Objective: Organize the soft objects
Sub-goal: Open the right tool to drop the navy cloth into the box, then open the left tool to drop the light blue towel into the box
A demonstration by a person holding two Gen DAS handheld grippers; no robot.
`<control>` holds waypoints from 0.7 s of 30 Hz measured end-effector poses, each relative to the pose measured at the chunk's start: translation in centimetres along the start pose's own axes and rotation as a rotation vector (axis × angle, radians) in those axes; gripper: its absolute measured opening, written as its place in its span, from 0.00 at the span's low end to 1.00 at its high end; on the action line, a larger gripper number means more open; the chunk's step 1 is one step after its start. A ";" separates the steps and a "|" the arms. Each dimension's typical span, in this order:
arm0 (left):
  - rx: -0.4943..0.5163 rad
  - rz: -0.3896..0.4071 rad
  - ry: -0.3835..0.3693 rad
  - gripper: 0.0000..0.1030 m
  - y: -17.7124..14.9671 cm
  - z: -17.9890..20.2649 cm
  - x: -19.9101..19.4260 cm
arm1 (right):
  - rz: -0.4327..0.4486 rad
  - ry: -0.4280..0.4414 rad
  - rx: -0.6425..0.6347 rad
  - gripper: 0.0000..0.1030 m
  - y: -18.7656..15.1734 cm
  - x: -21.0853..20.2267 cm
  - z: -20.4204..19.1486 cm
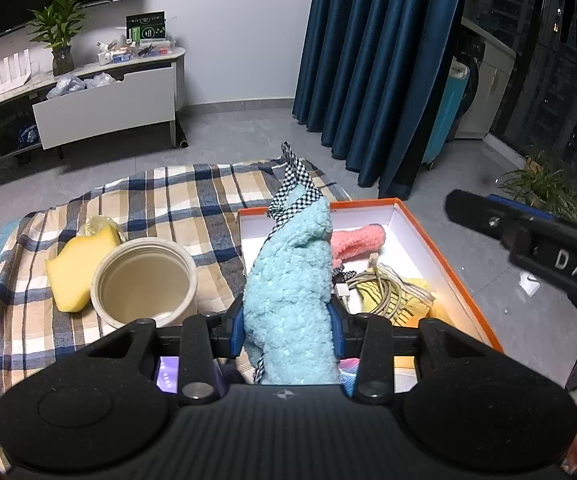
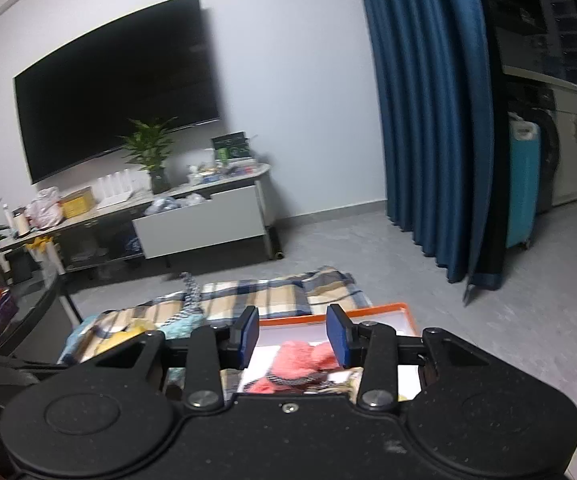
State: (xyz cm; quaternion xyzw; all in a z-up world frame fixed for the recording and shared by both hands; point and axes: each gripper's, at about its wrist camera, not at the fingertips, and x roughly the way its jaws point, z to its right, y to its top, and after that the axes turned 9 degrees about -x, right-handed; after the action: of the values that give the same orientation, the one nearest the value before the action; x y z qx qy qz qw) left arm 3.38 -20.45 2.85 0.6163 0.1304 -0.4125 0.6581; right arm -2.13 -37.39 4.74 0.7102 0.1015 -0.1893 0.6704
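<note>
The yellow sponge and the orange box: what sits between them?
In the left wrist view, a round cream container stands on the plaid cloth between the yellow sponge and orange box.

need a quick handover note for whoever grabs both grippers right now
Left gripper: shut on the light blue fluffy item, held up over the near edge of the orange box.
Right gripper: open, holding nothing, above the box.
In the box: pink fluffy item, cables, yellow cloth.
On the plaid cloth: yellow sponge, beige tub.
Left: place the blue item; the sponge is not yet put away.
</note>
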 end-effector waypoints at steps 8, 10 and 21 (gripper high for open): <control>-0.007 -0.034 0.004 0.39 0.2 0.3 1.6 | 0.003 -0.020 0.039 0.46 -0.6 -0.3 1.9; -0.008 -0.043 -0.001 0.39 0.4 0.4 1.9 | 0.001 -0.019 0.043 0.46 -0.7 -0.2 2.1; 0.030 -0.080 -0.030 0.39 0.8 2.7 3.6 | 0.009 -0.057 0.084 0.46 -1.4 -0.4 3.9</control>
State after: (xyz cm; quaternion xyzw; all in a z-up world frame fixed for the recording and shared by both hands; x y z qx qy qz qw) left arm 5.30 -24.40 1.55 0.6143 0.1387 -0.4496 0.6335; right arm -3.55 -41.09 3.53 0.7324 0.0711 -0.2104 0.6436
